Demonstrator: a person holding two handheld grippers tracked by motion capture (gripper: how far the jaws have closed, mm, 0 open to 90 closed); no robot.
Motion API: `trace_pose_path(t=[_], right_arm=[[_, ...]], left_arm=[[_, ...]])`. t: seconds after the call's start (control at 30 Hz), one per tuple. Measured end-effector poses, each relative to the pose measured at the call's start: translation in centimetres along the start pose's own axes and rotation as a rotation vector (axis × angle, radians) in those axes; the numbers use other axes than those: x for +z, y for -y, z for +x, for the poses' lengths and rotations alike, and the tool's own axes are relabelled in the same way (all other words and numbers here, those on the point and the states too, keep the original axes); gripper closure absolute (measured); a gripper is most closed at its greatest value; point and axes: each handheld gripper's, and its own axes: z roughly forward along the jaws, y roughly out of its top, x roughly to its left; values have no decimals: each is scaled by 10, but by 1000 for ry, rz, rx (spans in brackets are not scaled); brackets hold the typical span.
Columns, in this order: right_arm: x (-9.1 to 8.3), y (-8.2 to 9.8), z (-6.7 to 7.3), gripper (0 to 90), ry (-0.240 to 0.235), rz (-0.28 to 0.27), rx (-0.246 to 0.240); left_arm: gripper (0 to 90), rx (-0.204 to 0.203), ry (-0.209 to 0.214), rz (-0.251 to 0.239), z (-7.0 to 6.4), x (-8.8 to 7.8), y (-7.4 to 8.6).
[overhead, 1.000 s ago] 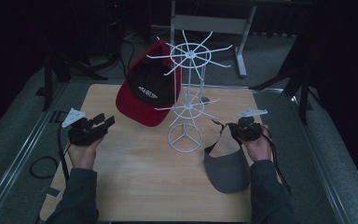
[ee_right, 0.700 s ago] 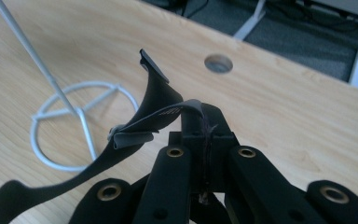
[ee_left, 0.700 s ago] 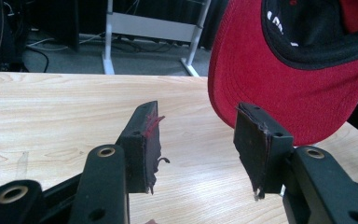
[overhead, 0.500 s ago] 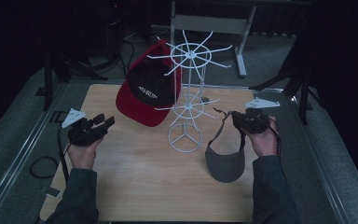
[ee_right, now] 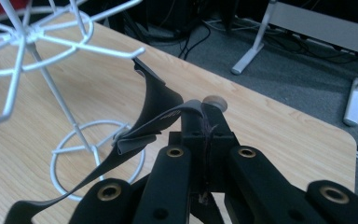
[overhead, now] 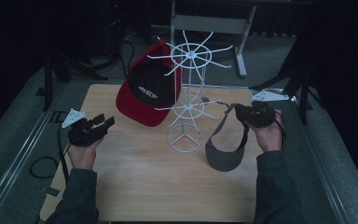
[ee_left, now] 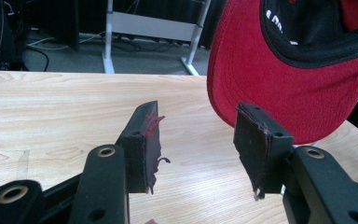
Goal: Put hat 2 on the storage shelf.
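Grey visor (overhead: 223,151) strap clamped in right gripper (overhead: 253,113) jaws; left gripper (overhead: 103,122) jaws apart, empty; red cap (overhead: 144,93) hangs on rack (overhead: 186,109).

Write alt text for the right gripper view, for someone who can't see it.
The right gripper, jaws shut, pinches the strap of a dark visor lifted above a wooden table. A white wire rack stands at left.
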Motion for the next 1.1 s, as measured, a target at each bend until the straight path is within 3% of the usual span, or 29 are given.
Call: trace_pose_path(t=[0.43,0.8,1.1], right_arm=[[-17,-17,-8,897,-1,-50,-11],[-23,-32,-10,897,15,-55,-45],[-33,-47,-20,897,46,-66,-67]], left_arm=[[510,2,3,1,-1,1,-1],[510,1,2,-2,-1,1,-1],[511,1,1,-1,0,1,-2]])
